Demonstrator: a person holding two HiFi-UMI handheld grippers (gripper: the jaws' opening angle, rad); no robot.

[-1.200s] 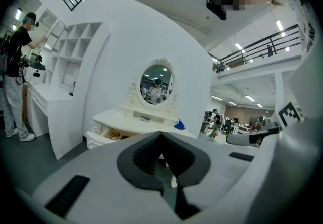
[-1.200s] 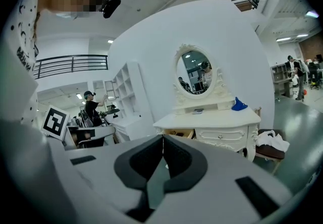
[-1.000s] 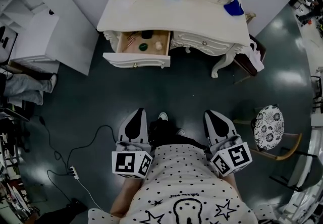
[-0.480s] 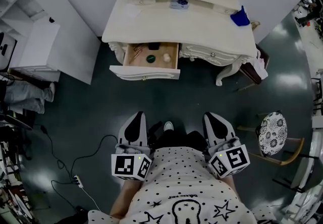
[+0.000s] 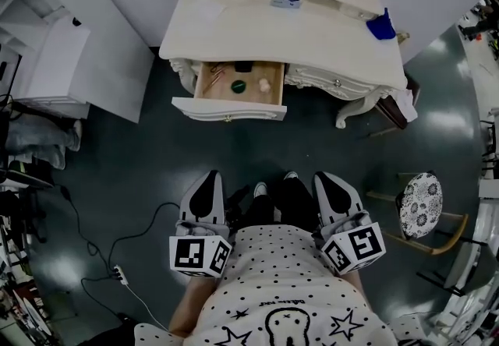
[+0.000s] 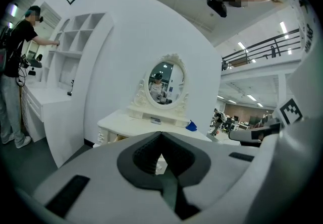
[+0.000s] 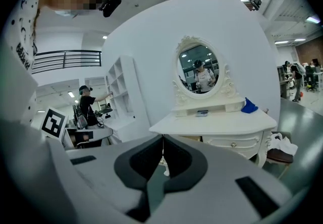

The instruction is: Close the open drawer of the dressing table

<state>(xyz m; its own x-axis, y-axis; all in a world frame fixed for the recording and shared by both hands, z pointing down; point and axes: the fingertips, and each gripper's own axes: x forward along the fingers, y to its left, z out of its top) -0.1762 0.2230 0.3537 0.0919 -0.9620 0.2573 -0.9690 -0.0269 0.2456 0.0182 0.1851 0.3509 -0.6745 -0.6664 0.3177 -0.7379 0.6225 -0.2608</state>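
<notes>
Ahead, the open drawer [image 5: 230,108] lies well apart, nearer my left claw [image 5: 211,175]. Both it and my right claw [image 5: 324,177] are clenched, empty.

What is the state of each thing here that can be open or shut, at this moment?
left drawer: open, pulled out of the dressing table, a few small things inside.
right drawer: shut.
left tongs: shut, nothing between them.
right tongs: shut, nothing between them.
</notes>
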